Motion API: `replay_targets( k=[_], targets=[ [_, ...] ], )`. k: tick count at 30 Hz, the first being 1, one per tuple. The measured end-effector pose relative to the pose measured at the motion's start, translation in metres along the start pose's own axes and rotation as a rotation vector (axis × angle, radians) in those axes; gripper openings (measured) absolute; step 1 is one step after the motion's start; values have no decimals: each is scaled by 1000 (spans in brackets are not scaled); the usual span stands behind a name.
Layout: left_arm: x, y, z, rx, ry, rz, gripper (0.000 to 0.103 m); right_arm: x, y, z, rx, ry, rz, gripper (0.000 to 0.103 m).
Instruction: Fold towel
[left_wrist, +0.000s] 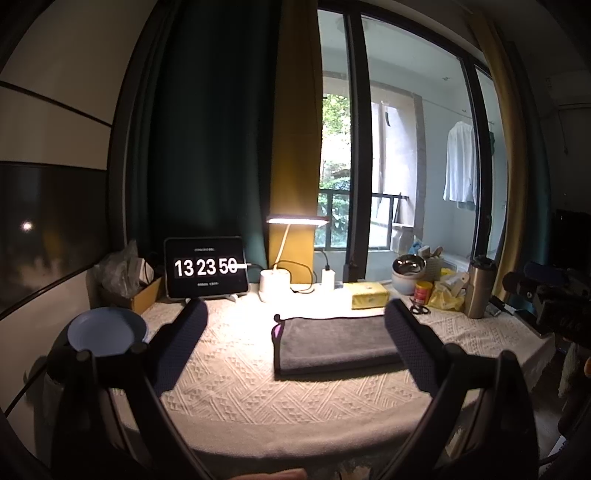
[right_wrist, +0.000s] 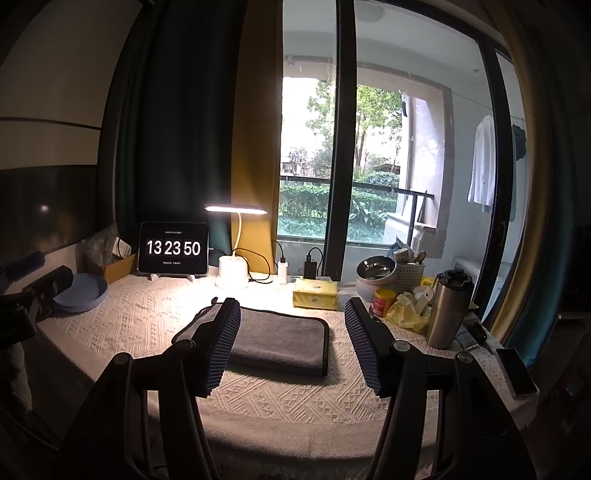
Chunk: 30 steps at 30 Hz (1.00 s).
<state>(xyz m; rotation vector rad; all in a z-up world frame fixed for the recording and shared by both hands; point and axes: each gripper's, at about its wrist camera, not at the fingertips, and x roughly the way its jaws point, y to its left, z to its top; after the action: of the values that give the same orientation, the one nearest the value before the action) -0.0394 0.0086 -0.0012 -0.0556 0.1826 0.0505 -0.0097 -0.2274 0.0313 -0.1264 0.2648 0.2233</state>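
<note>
A grey towel (left_wrist: 334, 341) lies folded into a flat rectangle on the cream patterned tablecloth (left_wrist: 240, 387), its dark trimmed edge and a small loop at the far left corner. It also shows in the right wrist view (right_wrist: 280, 339). My left gripper (left_wrist: 293, 310) is open and empty, held above the table in front of the towel. My right gripper (right_wrist: 291, 306) is open and empty too, its left finger (right_wrist: 221, 343) covering the towel's left end. Neither gripper touches the towel.
A blue bowl (left_wrist: 101, 332) sits at the left. A tablet clock (left_wrist: 206, 267), lit desk lamp (left_wrist: 275, 284), yellow tissue pack (left_wrist: 369, 295), scissors (left_wrist: 419, 308), metal bowl (left_wrist: 408, 271) and steel flask (left_wrist: 478, 288) line the back and right. A phone (right_wrist: 515, 373) lies at the right edge.
</note>
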Motion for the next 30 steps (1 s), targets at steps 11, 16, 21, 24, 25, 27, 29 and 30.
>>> replay_targets(
  k=[11, 16, 21, 24, 25, 27, 29, 30],
  targets=[
    [0, -2, 0, 3, 2, -3, 97, 1, -2, -1, 4, 6, 2, 62],
    [1, -2, 0, 1, 3, -3, 97, 1, -3, -1, 6, 6, 1, 62],
    [1, -2, 0, 2, 1, -3, 97, 1, -3, -1, 5, 7, 2, 62],
    [1, -1, 0, 1, 3, -4, 97, 1, -3, -1, 6, 7, 2, 62],
    [1, -1, 0, 1, 2, -4, 97, 1, -3, -1, 6, 6, 2, 62],
    [1, -1, 0, 1, 3, -4, 97, 1, -3, -1, 6, 6, 2, 62],
    [1, -1, 0, 1, 3, -4, 97, 1, -3, -1, 5, 7, 1, 62],
    [1, -1, 0, 2, 2, -4, 97, 1, -3, -1, 6, 6, 2, 62]
  ],
)
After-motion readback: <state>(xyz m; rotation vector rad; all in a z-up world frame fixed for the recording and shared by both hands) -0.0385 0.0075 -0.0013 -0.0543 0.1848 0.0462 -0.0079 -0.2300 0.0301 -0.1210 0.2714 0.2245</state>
